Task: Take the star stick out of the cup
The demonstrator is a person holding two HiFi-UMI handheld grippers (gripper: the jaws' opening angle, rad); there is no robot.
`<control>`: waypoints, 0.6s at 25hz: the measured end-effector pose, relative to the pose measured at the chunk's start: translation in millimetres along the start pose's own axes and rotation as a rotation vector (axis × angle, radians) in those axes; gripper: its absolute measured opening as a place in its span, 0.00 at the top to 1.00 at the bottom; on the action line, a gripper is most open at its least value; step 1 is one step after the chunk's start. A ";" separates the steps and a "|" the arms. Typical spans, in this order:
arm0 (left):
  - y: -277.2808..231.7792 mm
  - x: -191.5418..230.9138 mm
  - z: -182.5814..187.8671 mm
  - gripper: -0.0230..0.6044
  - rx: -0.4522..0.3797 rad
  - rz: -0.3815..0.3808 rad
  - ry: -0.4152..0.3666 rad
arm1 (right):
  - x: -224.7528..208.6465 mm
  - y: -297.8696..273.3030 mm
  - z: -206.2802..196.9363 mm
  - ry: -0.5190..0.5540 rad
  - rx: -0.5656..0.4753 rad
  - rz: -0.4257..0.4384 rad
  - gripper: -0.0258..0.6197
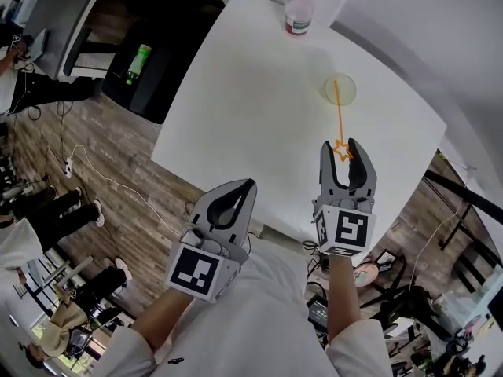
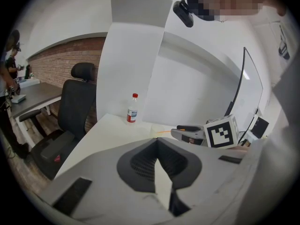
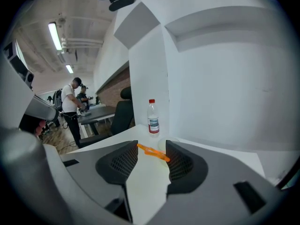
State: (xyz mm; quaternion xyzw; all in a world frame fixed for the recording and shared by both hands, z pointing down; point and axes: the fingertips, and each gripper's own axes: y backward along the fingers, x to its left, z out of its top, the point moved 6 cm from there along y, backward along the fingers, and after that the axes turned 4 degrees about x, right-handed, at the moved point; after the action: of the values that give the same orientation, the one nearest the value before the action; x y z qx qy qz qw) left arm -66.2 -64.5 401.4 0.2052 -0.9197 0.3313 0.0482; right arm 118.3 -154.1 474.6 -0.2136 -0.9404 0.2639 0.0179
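A clear cup [image 1: 340, 89] stands on the white table [image 1: 251, 93] at the far right. The orange star stick [image 1: 339, 116] leans out of it toward me, its star end [image 1: 343, 150] between the jaws of my right gripper [image 1: 340, 146]. In the right gripper view the star [image 3: 153, 151] spans the gap and touches both pads, with the cup [image 3: 164, 143] just behind. My left gripper [image 1: 250, 185] hovers over the table's near edge, shut and empty; its tips [image 2: 157, 142] meet. The left gripper view catches the right gripper [image 2: 176, 133] from the side.
A plastic water bottle with a red cap [image 1: 299, 10] stands at the table's far edge, beyond the cup. A black office chair [image 2: 75, 111] sits left of the table. People [image 3: 72, 107] work at desks further off, and cables lie on the wooden floor [image 1: 94, 171].
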 end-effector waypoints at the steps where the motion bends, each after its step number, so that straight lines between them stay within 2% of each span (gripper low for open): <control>1: 0.1 -0.1 0.5 0.97 -0.003 0.001 0.000 | 0.4 0.4 0.7 0.005 0.002 0.000 0.67; 10: 4.6 -4.9 2.1 0.97 0.012 -0.022 0.004 | 3.6 8.6 4.9 0.018 -0.018 -0.009 0.68; 15: 9.5 -9.1 9.3 0.97 -0.045 -0.036 -0.035 | 6.3 22.6 10.2 0.045 -0.053 -0.013 0.69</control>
State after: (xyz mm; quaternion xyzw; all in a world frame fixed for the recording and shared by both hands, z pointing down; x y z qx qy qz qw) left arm -61.4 -60.6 386.6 0.2262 -0.9238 0.3058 0.0426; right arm 120.0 -139.0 454.0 -0.2140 -0.9478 0.2337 0.0352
